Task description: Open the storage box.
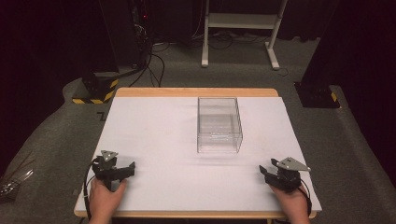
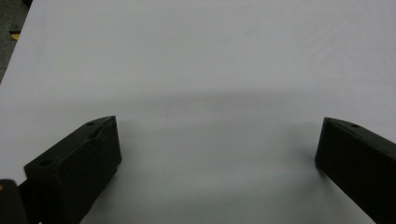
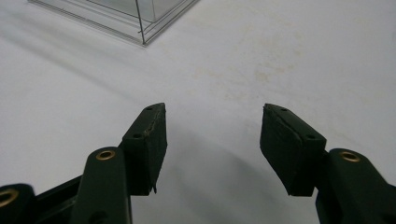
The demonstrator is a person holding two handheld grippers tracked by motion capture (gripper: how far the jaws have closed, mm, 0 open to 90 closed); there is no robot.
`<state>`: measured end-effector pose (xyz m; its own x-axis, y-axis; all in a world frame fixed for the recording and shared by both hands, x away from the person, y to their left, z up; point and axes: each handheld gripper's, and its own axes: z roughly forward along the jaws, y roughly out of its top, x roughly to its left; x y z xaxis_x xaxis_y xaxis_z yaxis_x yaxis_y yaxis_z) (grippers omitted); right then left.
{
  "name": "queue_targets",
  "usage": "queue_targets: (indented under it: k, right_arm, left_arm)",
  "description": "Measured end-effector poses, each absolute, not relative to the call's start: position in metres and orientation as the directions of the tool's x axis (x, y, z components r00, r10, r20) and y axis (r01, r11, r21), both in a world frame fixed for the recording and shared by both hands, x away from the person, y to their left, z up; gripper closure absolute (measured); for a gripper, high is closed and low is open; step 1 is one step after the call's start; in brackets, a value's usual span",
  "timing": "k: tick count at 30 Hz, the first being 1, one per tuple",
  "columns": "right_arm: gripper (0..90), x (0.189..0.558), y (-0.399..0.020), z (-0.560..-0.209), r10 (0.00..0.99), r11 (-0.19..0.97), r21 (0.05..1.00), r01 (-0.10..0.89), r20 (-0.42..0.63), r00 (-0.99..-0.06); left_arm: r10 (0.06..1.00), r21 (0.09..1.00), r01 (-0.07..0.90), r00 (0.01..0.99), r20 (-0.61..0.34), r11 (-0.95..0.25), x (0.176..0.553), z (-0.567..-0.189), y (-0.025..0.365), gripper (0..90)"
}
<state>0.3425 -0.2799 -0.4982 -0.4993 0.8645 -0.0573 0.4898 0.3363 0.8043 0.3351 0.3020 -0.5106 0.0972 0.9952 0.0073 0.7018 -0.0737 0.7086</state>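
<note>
Grippers, left (image 1: pixel 127 169) and right (image 1: pixel 264 172), flank unlabelled clear box (image 1: pixel 219 125), fingers apart.

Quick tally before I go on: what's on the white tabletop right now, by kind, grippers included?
Clear plastic box: 1
Handheld grippers: 2, left gripper and right gripper, both with jaws open and holding nothing
Total: 3

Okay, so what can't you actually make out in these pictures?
- Clear box, high view: too see-through and small to tell whether anything is inside.
- Same box, right gripper view: cut off by the top edge, one bottom corner visible.
- Objects on the floor, high view: dim, cropped by the left edge.
- Room beyond the table: too dark.
</note>
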Motion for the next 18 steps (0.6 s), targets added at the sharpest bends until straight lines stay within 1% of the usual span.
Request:
queue_targets:
  k: [6,11,18]
  right_arm:
    - [40.5,0.34,-0.276,-0.496,0.863,0.329,0.817,0.474,-0.057,-0.502]
    - [40.5,0.335,-0.267,-0.486,0.862,0.311,0.847,0.432,-0.059,-0.504]
    - [40.6,0.332,-0.254,-0.48,0.856,0.307,0.856,0.415,-0.057,-0.514]
  left_arm:
    - [0.995,0.708,0.702,0.097,0.008,-0.074,0.335,-0.511,0.302,0.3]
    - [0.995,0.708,0.702,0.097,0.007,-0.073,0.335,-0.511,0.302,0.3]
    - [0.995,0.709,0.702,0.097,0.007,-0.074,0.335,-0.511,0.302,0.3]
